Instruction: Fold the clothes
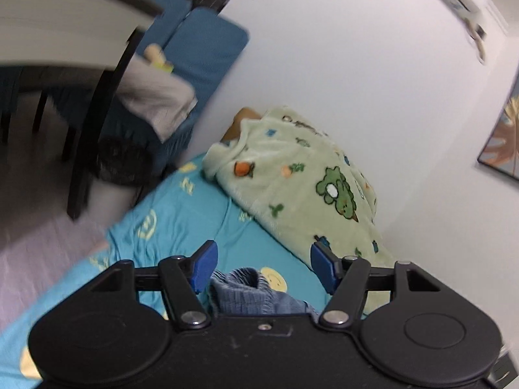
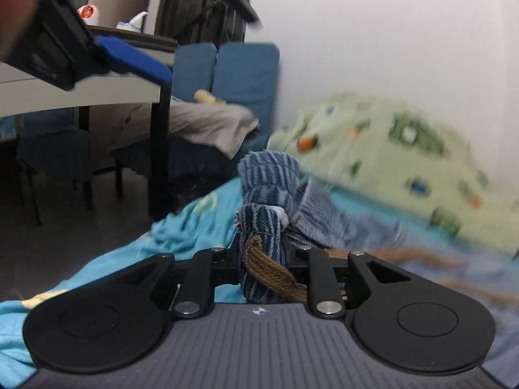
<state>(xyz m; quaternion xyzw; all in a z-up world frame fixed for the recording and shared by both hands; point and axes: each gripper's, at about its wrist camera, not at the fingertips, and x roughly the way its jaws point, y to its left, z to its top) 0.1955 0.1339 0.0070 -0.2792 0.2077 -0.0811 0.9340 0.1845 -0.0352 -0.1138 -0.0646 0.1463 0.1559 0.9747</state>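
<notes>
My right tool (image 2: 261, 259) is clenched on a bunched corner of the blue striped garment (image 2: 269, 175), beside its brown cord (image 2: 272, 272). The rest trails ahead and to the right over the bed (image 2: 191, 220). My left tool (image 1: 262, 265) hangs released above the bed, and the same garment (image 1: 253, 291) lies just below and between its fingers, so it's nearer the free cloth.

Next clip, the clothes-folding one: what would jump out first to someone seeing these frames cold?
The right gripper, shut on a bunched blue striped garment with a brown cord hanging from it, fills the right wrist view's center. Behind it, against the white wall, a pale green cartoon-print blanket lies heaped on the turquoise bedsheet. The left gripper hovers open above the denim-blue cloth.
</notes>
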